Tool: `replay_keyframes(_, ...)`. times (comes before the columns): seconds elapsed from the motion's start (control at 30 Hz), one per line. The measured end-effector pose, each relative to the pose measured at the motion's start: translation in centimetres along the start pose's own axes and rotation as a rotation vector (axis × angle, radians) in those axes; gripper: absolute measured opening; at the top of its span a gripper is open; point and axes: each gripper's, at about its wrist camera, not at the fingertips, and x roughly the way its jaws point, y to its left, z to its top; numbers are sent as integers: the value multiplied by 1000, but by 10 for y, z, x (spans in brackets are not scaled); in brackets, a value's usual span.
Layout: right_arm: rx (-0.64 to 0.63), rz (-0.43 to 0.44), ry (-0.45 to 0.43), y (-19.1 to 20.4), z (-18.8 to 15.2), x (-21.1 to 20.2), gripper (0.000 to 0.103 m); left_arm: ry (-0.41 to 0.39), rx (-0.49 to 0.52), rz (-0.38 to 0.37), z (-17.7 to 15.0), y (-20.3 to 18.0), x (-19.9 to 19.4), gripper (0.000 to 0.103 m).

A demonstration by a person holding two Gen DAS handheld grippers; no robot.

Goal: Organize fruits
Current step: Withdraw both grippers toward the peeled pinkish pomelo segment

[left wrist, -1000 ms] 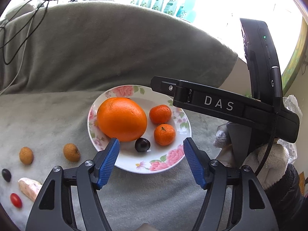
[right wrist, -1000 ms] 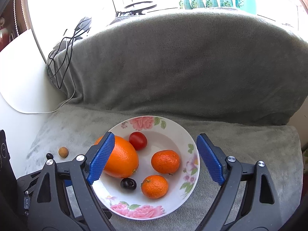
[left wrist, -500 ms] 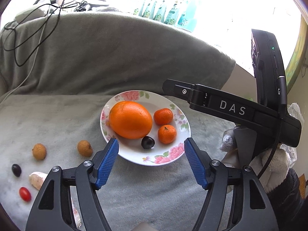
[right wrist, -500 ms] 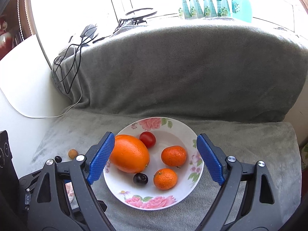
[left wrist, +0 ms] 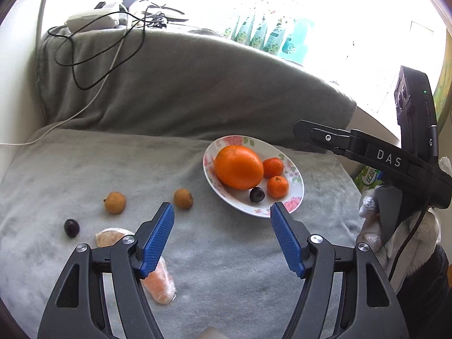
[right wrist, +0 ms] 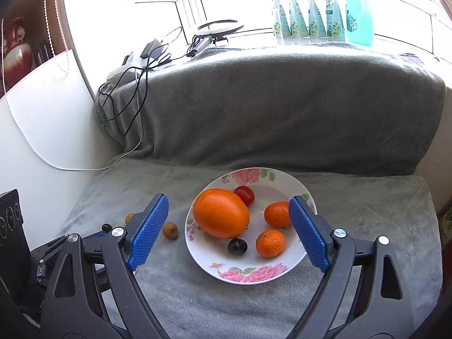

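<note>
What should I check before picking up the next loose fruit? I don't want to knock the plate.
1. Left claw open and empty: ok.
2. Right claw open and empty: ok.
3. Free room on floral plate: ok.
4. Nearest brown fruit clear of the plate: ok.
5. Dark plum unobstructed: ok.
6. Peeled citrus piece reachable: cannot tell, partly behind a left finger.

The left gripper's near finger (left wrist: 154, 243) covers part of the peeled segments (left wrist: 159, 285); behind the large orange (left wrist: 238, 166), the cherry tomato is hidden.
</note>
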Motion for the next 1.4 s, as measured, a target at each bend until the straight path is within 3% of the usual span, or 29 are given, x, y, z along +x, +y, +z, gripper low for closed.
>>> replay_keyframes(0.57,-144,108,63,75,-22,12,89,15,-78,168,-47,82,-42,70)
replay_keyframes(0.97,-197,185,180,104,-50,37,89,41,-127,173,-63,103,-43,70)
replay_keyframes(1.2,-189,246,277,113,-62,59,89,54,-142,128,-68,101,-40,70)
replay_keyframes(1.4,-133,302,379,111,-65,82,75,69,-136,94,-70,98,-35,65)
